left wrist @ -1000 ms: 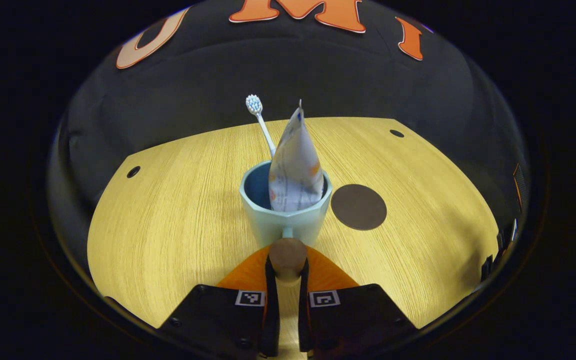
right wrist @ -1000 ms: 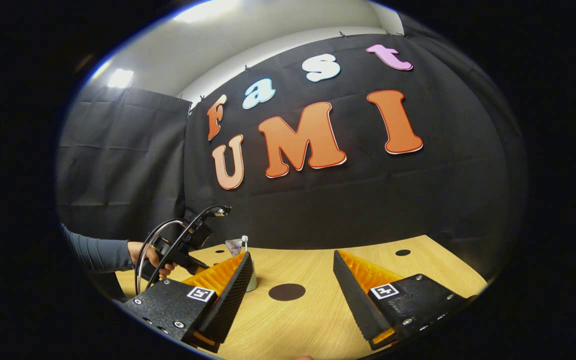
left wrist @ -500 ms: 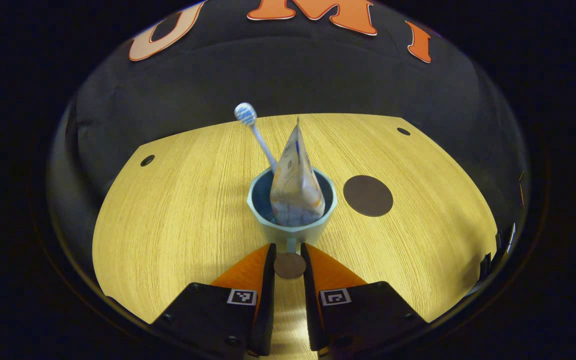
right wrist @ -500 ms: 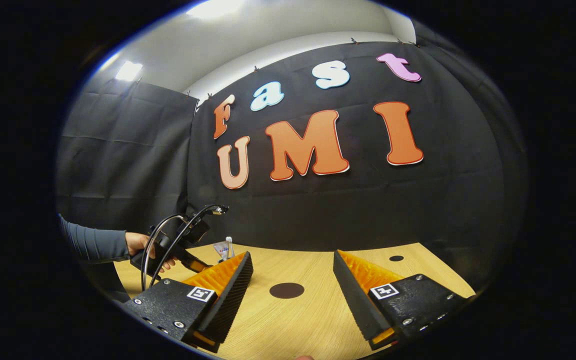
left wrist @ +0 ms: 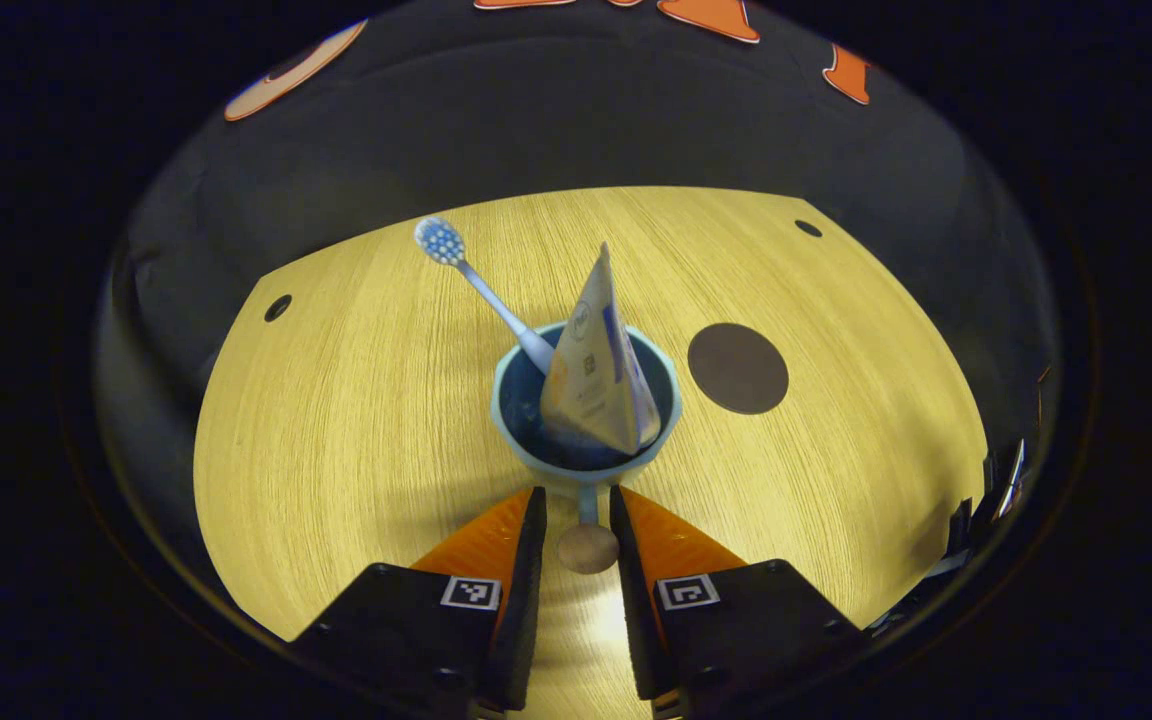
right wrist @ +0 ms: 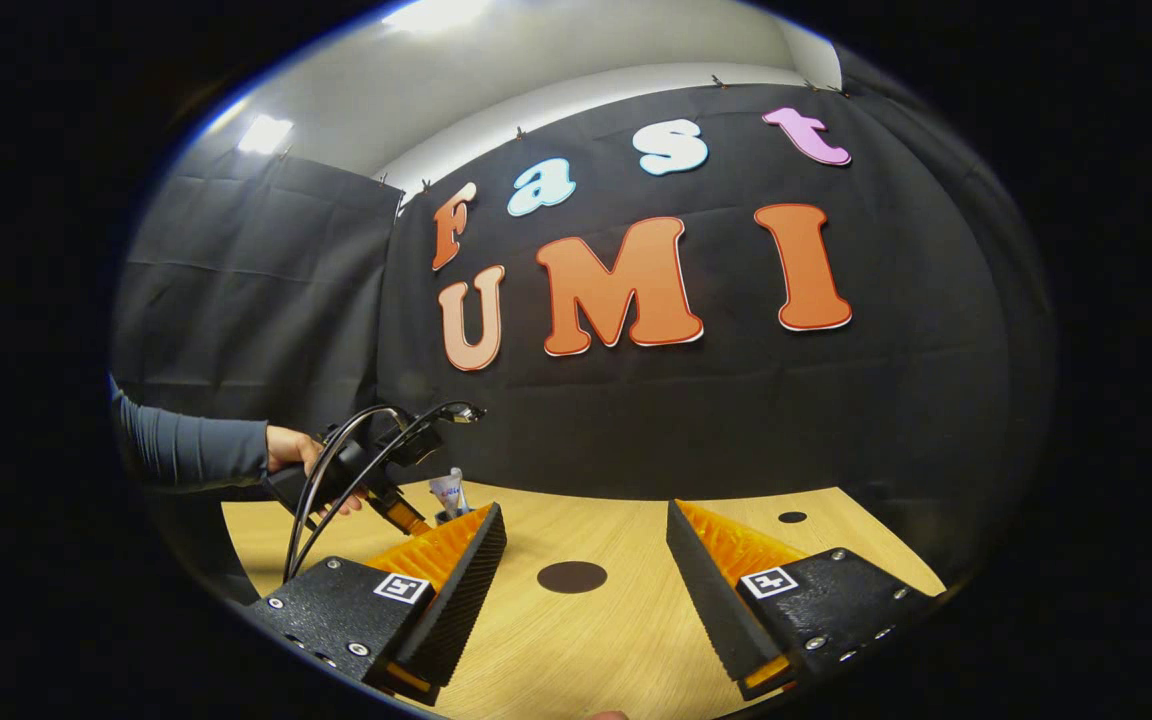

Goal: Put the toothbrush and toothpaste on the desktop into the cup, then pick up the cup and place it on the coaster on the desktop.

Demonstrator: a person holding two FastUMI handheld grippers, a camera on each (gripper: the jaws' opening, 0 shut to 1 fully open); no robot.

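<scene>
1. Already the brush (left wrist: 476, 285) and paste (left wrist: 598, 375) stand in the cup (left wrist: 536, 455), beside the coaster (left wrist: 738, 368).
2. Left gripper (left wrist: 577, 500) is clamped on the handle knob (left wrist: 587, 549); that small grip may let the cup swing or slip.
3. Tilting could tip the paste out.
4. Right gripper (right wrist: 586, 535) hangs spread, holding nothing.

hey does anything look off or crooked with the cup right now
Nothing is spilled or damaged. The toothbrush leans far out over the rim of the cup, head up, and the toothpaste stands tilted inside. The left gripper brackets the cup's handle knob; the coaster lies bare beside the cup.
</scene>
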